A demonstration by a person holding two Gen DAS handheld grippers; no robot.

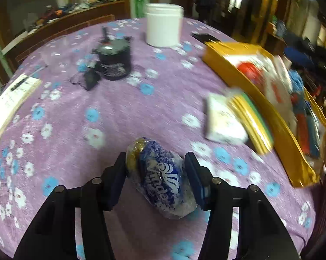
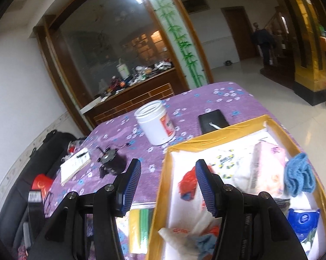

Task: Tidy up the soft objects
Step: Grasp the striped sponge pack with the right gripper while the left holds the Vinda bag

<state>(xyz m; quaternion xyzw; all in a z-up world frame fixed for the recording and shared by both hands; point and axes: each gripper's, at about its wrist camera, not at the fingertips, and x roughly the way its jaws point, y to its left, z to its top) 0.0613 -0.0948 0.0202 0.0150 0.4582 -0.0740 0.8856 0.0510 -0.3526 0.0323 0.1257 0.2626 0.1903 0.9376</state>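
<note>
grippers: 2 — left (image 1: pixel 155 173), right (image 2: pixel 167 186) | wrapped packet (image 1: pixel 163 179): 1, 6 o'clock | white jar (image 1: pixel 164 25): 1, 12 o'clock | yellow box (image 1: pixel 282 130): 1, 3 o'clock | black pot (image 1: pixel 114 61): 1, 11 o'clock | tissue pack (image 1: pixel 222 119): 1 | notepad (image 1: pixel 11 104): 1, 9 o'clock | blue cloth (image 2: pixel 299 176): 1 | black phone (image 2: pixel 212 119): 1

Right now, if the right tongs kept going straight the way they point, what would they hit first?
Probably the near wall of the yellow box, which runs up between the right tongs; depth is unclear, so they might pass over it.
</note>
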